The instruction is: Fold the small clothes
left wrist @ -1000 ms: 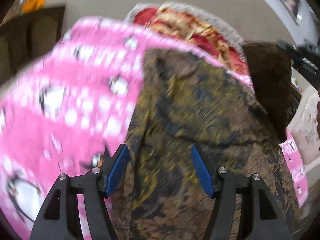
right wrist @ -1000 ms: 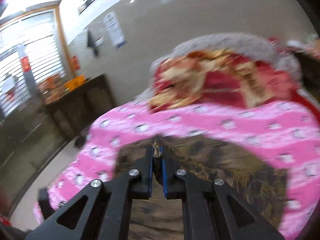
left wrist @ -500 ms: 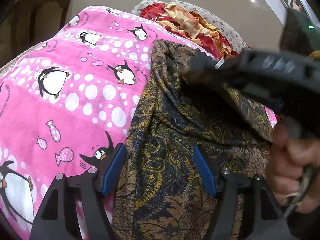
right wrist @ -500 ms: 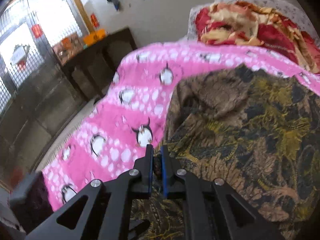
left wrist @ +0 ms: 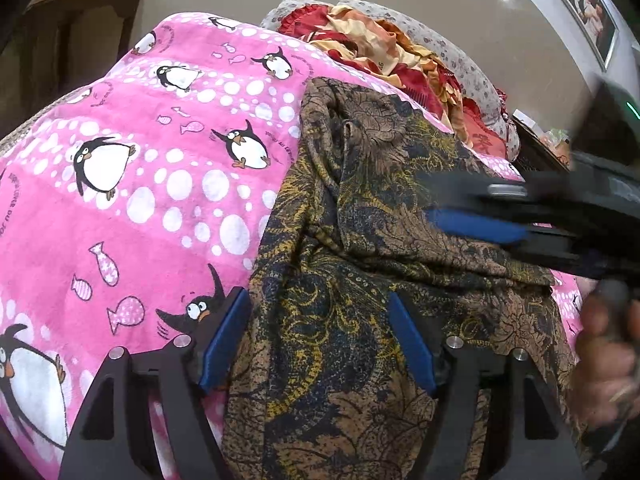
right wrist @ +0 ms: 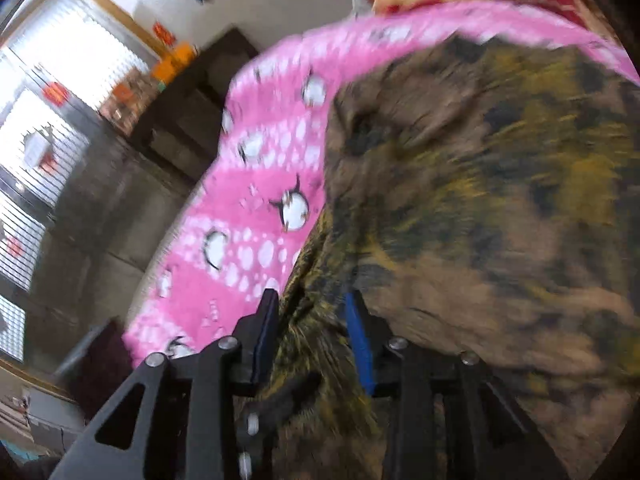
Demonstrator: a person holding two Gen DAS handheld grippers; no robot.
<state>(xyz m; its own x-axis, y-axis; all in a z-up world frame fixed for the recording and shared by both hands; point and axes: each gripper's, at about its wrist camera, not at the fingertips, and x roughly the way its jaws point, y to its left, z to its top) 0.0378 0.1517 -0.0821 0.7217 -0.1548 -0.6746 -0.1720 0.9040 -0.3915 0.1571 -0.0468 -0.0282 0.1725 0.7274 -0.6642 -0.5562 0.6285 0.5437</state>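
Brown patterned garment (left wrist: 360, 240), frame centre, lying folded on pink blanket (left wrist: 140, 200); left gripper (left wrist: 320, 336) and right gripper (right wrist: 312, 320) both standing apart. Advise flattening the fold before regripping.

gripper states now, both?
Left gripper: open, straddling the garment, not gripping.
Right gripper: open, garment between its fingers.

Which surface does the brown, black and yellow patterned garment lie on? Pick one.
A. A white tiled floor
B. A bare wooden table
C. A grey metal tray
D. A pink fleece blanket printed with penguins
D: the brown, black and yellow patterned garment is spread over the pink fleece blanket printed with penguins, seen in both wrist views.
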